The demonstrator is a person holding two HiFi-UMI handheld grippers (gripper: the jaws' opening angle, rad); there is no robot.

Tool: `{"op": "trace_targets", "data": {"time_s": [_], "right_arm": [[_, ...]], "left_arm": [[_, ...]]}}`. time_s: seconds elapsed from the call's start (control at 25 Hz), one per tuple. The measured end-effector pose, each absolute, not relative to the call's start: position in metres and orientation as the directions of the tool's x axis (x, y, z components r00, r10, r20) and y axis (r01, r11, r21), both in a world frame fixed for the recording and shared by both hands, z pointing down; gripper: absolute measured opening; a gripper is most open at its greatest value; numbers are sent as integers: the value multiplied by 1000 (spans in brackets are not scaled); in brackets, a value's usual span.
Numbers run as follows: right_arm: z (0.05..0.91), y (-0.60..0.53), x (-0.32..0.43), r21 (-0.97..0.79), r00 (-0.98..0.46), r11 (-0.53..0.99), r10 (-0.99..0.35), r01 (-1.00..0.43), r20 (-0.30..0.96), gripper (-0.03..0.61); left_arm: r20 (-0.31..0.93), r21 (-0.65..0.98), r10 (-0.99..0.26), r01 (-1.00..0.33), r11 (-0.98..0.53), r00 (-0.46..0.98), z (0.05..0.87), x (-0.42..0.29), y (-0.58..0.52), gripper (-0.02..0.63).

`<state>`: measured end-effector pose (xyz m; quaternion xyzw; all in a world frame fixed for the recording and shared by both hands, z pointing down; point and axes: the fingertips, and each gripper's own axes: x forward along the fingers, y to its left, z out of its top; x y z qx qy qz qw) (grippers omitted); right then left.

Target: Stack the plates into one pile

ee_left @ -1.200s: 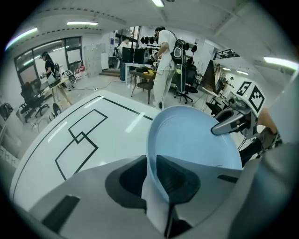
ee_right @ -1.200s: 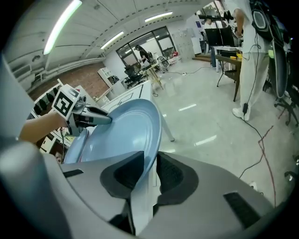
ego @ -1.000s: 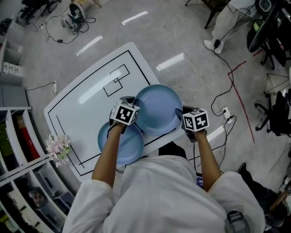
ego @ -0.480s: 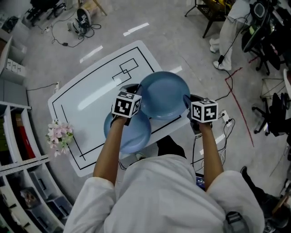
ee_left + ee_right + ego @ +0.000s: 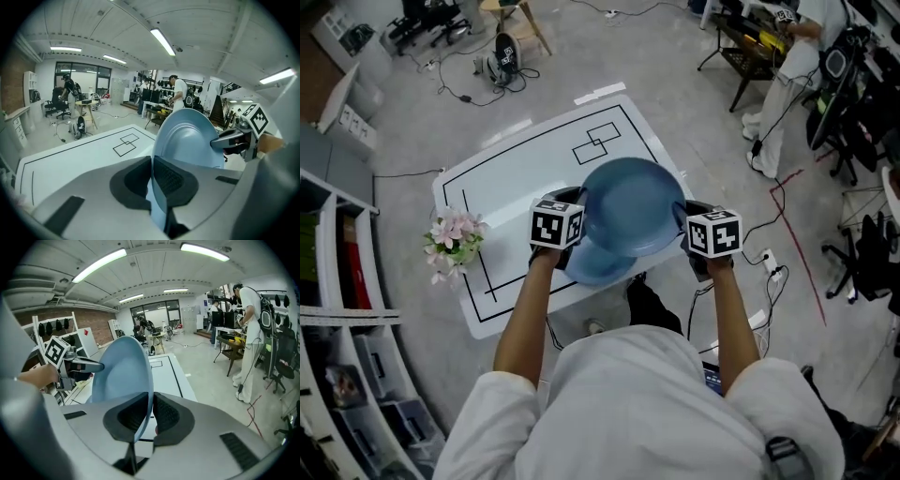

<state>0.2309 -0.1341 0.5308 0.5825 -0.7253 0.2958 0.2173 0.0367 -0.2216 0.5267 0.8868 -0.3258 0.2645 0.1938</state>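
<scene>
I hold a light blue plate (image 5: 628,206) in the air by two opposite edges. My left gripper (image 5: 573,225) is shut on its left rim, my right gripper (image 5: 687,232) on its right rim. In the left gripper view the plate (image 5: 187,140) stands edge-on with the rim pinched between the pads of the left gripper (image 5: 151,164). The right gripper view shows the same plate (image 5: 122,376) clamped in the right gripper (image 5: 151,401). A second blue plate (image 5: 598,267) lies on the white table (image 5: 516,178), partly hidden under the held one.
A bunch of pink flowers (image 5: 455,239) lies at the table's left edge. Black lines and two small rectangles (image 5: 595,141) mark the tabletop. Shelves (image 5: 337,281) stand at the left. A person (image 5: 787,75), chairs and cables are on the floor to the right.
The upper plate has risen off the table and come over the lower plate, covering more of it. Both grippers have moved with it, still at its two edges.
</scene>
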Motion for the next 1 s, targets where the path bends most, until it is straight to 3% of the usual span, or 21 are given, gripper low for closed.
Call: {"op": "trace_targets", "data": {"time_s": [0.44,1.0], "right_arm": [[577,-124,142,-164,-295,266,-592,-950,750,57],[633,-153,122,-94,-297,375,-532,-922,793,115]], "left_arm": [[723,240,-418,-768,-594,550,587,-63,-176,29],[798,125,-403,-778,-615,448,633,-82,-187,54]]}}
